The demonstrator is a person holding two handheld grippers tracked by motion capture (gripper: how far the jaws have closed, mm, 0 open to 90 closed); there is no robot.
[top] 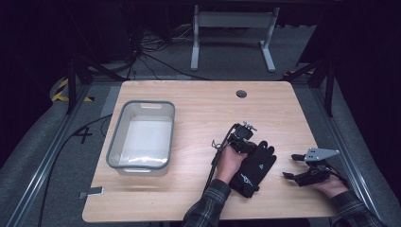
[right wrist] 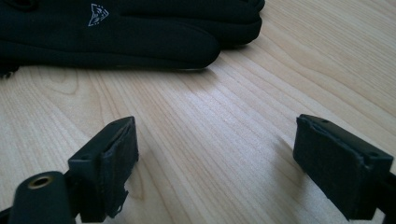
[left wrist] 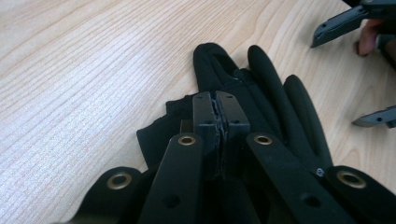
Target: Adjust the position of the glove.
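Observation:
A black glove [top: 257,169] lies flat on the wooden table, fingers pointing away from me, with a small white logo on its back [right wrist: 98,14]. My left gripper [top: 249,148] rests on the glove's left side. In the left gripper view its jaws [left wrist: 217,100] are pressed together on the glove [left wrist: 275,88], with the fabric bunched up beside them. My right gripper [top: 289,166] is open to the right of the glove, low over bare wood, a short gap away. In the right gripper view its two pads [right wrist: 116,154] stand wide apart, and the glove [right wrist: 116,32] lies beyond them.
A grey plastic bin [top: 116,137] with a pale inside stands at the left of the table. A round cable hole [top: 241,93] sits near the far edge. A small grey clip [top: 92,192] sticks out at the front left corner. Bare wood lies between bin and glove.

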